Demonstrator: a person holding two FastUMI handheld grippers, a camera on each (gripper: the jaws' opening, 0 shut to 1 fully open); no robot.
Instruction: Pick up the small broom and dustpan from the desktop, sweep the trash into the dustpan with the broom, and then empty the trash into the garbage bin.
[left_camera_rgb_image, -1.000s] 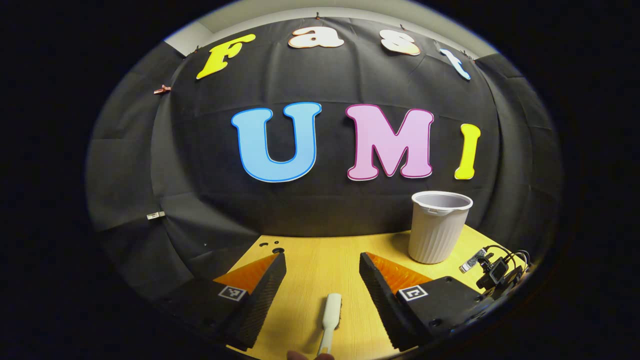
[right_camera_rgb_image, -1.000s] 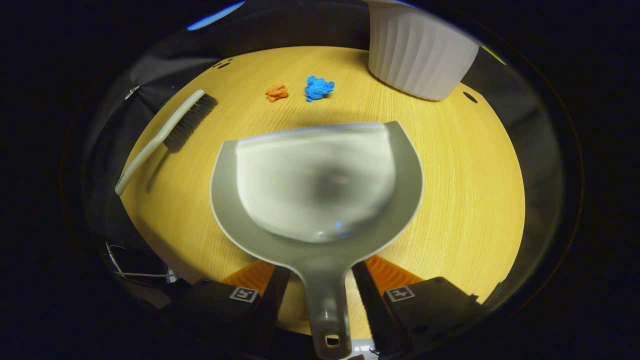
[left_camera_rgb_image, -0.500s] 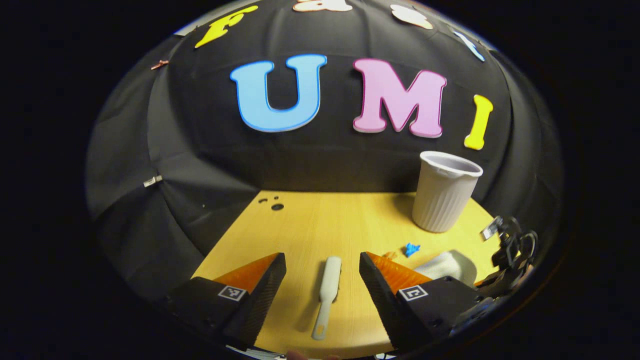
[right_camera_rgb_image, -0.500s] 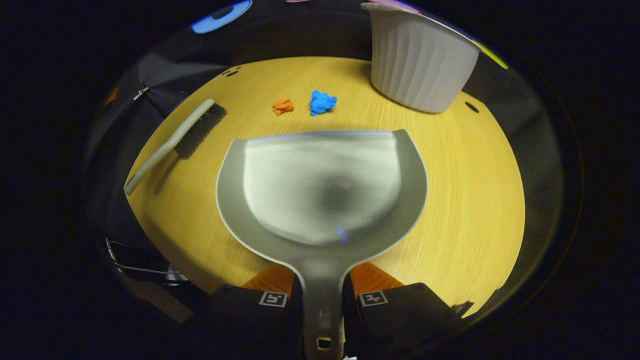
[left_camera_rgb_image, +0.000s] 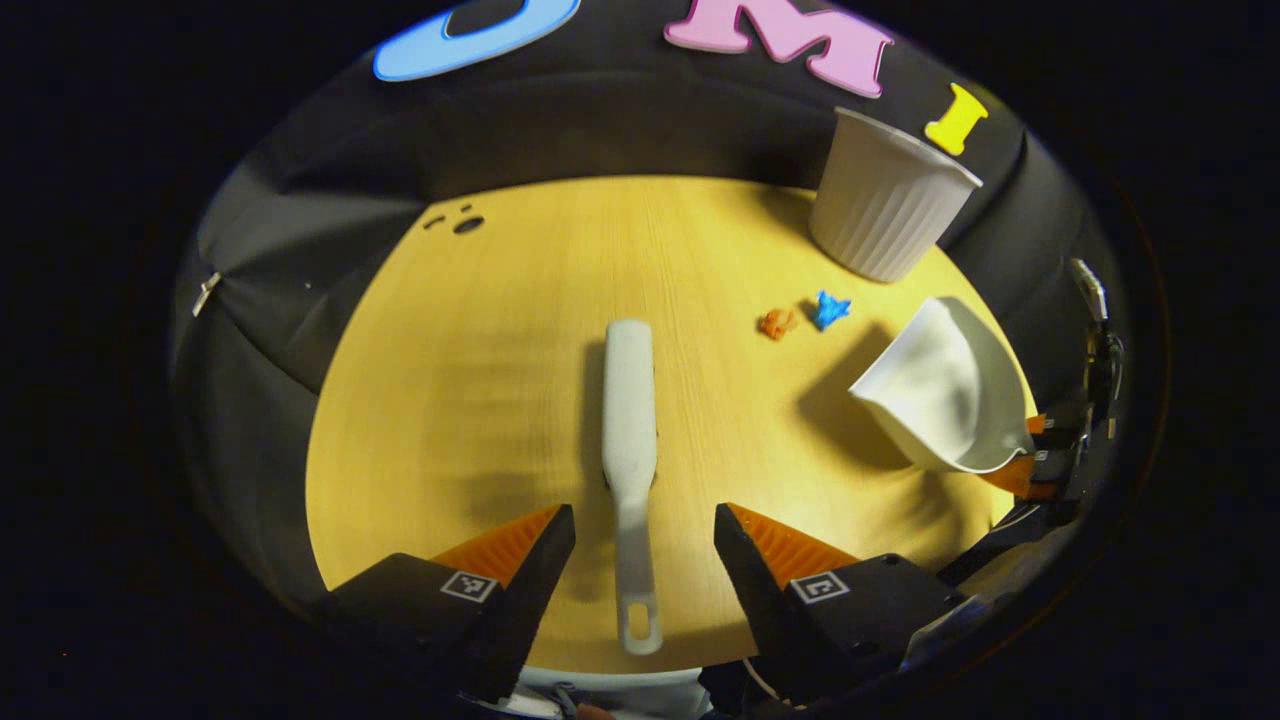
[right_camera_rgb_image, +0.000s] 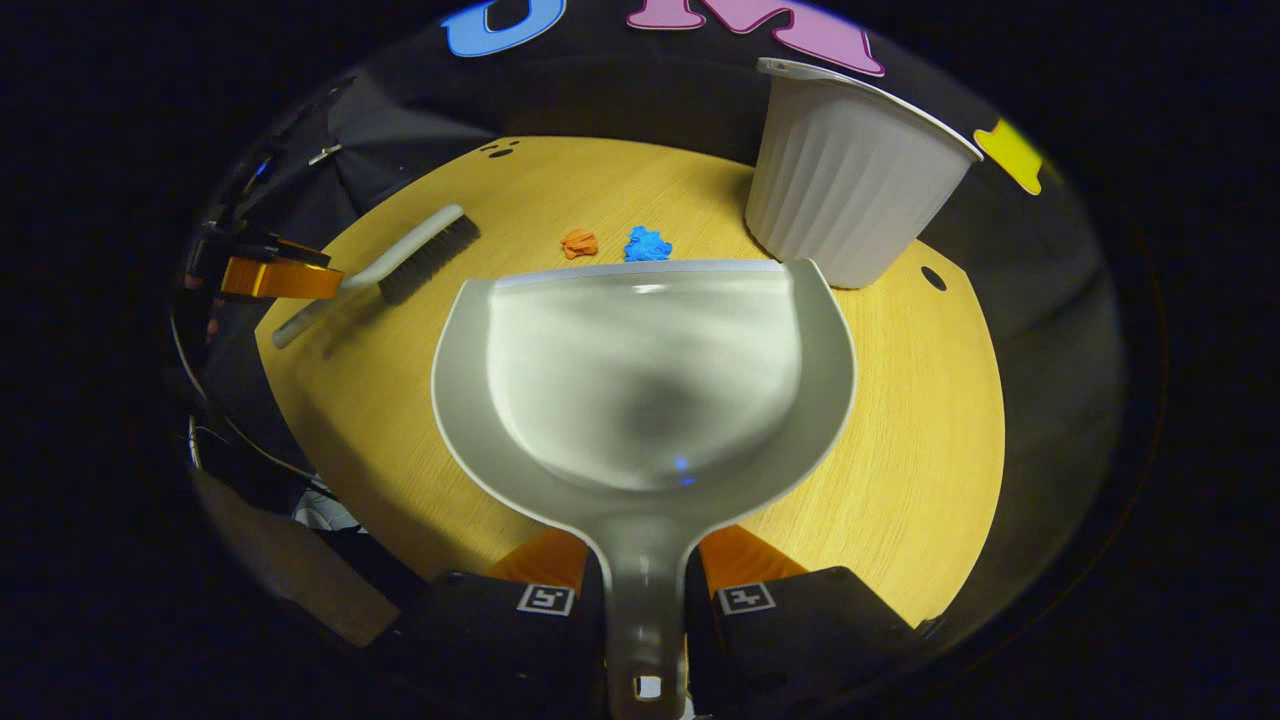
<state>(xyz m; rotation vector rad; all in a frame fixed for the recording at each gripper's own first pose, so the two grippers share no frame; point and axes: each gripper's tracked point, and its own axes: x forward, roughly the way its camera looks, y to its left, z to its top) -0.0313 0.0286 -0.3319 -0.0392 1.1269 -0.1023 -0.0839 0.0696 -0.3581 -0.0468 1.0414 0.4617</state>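
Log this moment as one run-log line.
right gripper: shut on grey plastic dustpan | left gripper: open, straddling white broom handle | paper scraps unswept

My left tool (left_camera_rgb_image: 645, 525) hangs over the near edge of the wooden surface (left_camera_rgb_image: 480, 350) with its fingers spread wide, and the broom (left_camera_rgb_image: 630, 450) lies flat between them, its handle touching neither finger. The handle's end with the hanging hole points toward me. To the right I see the dustpan (left_camera_rgb_image: 940, 395) lifted and tilted, held by the other tool (left_camera_rgb_image: 1040, 455) at the surface's right edge. Just beyond it sit an orange scrap (left_camera_rgb_image: 775, 322) and a blue scrap (left_camera_rgb_image: 828, 309), close together. The ribbed garbage bin (left_camera_rgb_image: 885, 205) stands upright at the far right.
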